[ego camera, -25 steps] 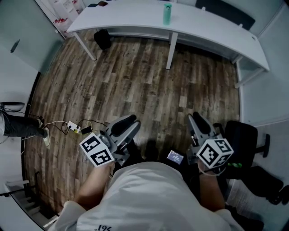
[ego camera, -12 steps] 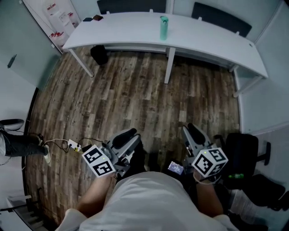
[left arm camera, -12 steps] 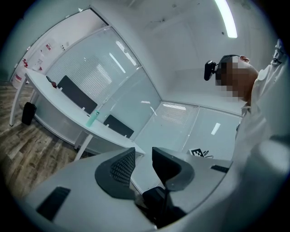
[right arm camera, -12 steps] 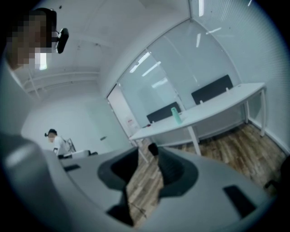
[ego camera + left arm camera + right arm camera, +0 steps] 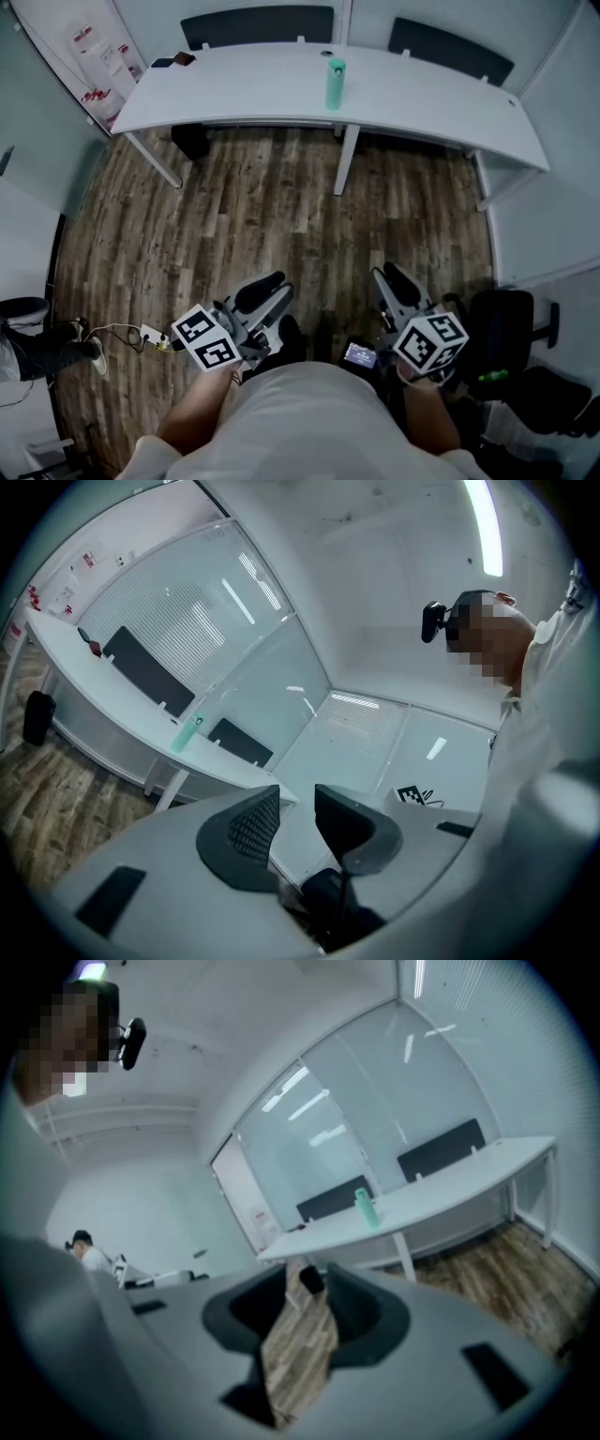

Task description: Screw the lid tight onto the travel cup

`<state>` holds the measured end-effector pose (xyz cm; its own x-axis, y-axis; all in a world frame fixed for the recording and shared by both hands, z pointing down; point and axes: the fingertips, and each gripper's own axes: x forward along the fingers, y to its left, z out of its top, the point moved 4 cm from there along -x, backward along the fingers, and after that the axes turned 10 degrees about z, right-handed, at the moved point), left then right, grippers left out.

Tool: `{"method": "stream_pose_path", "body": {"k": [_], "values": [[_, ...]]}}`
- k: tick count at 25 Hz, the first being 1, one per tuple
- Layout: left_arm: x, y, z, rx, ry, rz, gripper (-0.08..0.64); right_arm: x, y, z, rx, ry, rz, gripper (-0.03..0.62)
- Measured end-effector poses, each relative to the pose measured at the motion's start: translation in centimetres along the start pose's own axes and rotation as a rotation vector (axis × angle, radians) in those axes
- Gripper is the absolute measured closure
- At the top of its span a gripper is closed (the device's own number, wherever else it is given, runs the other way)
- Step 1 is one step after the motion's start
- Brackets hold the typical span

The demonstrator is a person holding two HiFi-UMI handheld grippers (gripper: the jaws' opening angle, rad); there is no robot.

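Now closer to table (image 5: 234, 86), travel cup (image 5: 335, 82) lower in view

A long white desk (image 5: 244, 84) spans the far side of the room on slim white legs. One dark chair back (image 5: 258, 25) stands behind its far edge toward the left, and another (image 5: 450, 49) stands toward the right end. Small dark objects (image 5: 173, 62) lie at the desk's far left corner. A black bag (image 5: 190, 141) sits on the wood-plank floor (image 5: 281, 216) under the desk's left end. Well apart from the near edge, a white power strip (image 5: 150, 336) with trailing cables lies near a person's leg (image 5: 37, 352). A black office chair (image 5: 502, 323) stands on the right, well short of the desk.
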<state>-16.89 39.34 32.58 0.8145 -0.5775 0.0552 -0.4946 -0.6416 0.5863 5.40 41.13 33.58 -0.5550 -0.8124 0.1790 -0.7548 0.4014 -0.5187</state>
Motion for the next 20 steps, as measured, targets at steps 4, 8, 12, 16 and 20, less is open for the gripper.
{"method": "stream_pose_path", "body": {"k": [4, 8, 12, 16, 20], "values": [[0.7, 2.9, 1.9, 0.008, 0.017, -0.01, 0.436, 3.5, -0.1, 0.7, -0.003, -0.002, -0.013, 0.46], [1.0, 5.5, 3.4, 0.023, 0.032, -0.016, 0.436, 6.4, 0.0, 1.1, -0.007, -0.002, -0.022, 0.459], [1.2, 7.4, 4.1, 0.041, 0.049, -0.021, 0.431, 8.4, 0.1, 1.2, -0.007, 0.0, -0.033, 0.459], [1.8, 8.5, 4.4, 0.036, 0.05, -0.026, 0.428, 9.8, 0.0, 1.2, -0.01, 0.014, -0.033, 0.46], [2.8, 9.2, 4.0, 0.011, 0.049, -0.024, 0.428, 10.6, -1.0, 1.3, -0.011, 0.035, -0.027, 0.46]]}}
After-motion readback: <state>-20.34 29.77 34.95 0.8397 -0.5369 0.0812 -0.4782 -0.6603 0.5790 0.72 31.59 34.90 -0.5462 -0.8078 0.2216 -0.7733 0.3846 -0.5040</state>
